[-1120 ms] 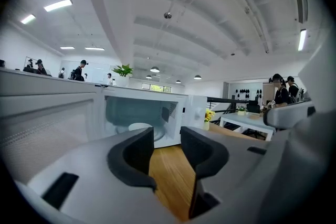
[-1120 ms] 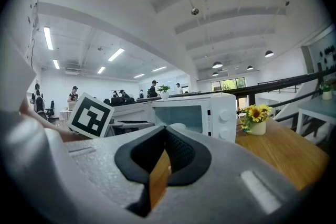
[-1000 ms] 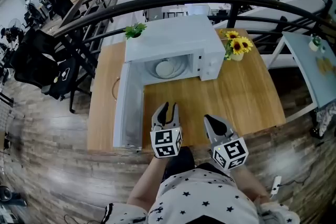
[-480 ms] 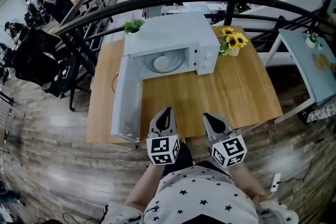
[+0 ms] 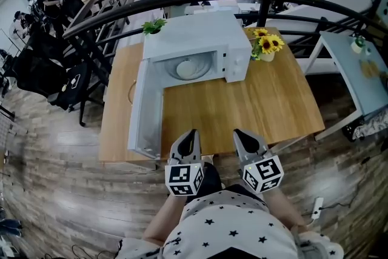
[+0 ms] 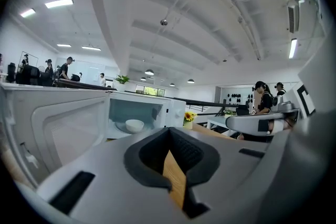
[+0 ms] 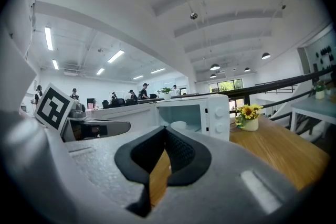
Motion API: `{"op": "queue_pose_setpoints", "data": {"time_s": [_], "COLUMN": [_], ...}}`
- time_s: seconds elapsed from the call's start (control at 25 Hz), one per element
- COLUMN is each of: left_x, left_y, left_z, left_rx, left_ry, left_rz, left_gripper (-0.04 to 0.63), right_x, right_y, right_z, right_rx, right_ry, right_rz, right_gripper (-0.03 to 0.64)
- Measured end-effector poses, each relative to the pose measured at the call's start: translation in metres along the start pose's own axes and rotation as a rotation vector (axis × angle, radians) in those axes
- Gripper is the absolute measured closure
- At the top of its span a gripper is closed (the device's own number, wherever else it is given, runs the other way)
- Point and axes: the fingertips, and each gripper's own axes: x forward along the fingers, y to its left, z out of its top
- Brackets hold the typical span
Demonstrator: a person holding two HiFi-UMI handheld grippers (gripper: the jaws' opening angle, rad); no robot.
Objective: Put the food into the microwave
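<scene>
Inside the microwave [image 5: 203,39]: white bowl [image 5: 186,69], near the middle. Door [image 5: 145,111] swung wide at the microwave's left. In front of the microwave, at the bench [image 5: 248,109] edge: left gripper [image 5: 189,137], jaws just pressed together, nothing between. Beside it: right gripper [image 5: 247,139], likewise pressed together, empty. Right of the microwave: sunflowers [image 5: 267,44].

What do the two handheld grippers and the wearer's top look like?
Both the left gripper and right gripper have pale grey plastic shells, black ribbed pads and a cube of black-and-white square markers. The top is white with black stars.
</scene>
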Motion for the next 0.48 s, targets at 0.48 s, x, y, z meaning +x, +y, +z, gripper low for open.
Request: {"op": "queue_pose_setpoints", "data": {"time_s": [0.48], "left_x": [-0.0016], "left_y": [-0.0003], "left_z": [0.002], "left_rx": [-0.009], "left_ry": [-0.006], "left_rz": [-0.015], "left_gripper": [0.592], "right_x": [0.0003], "right_y": [0.0016], "right_z": [-0.0012], "right_rx": [-0.017], "right_ry": [0.003], "right_rz": [-0.018], "right_gripper": [0.611]}}
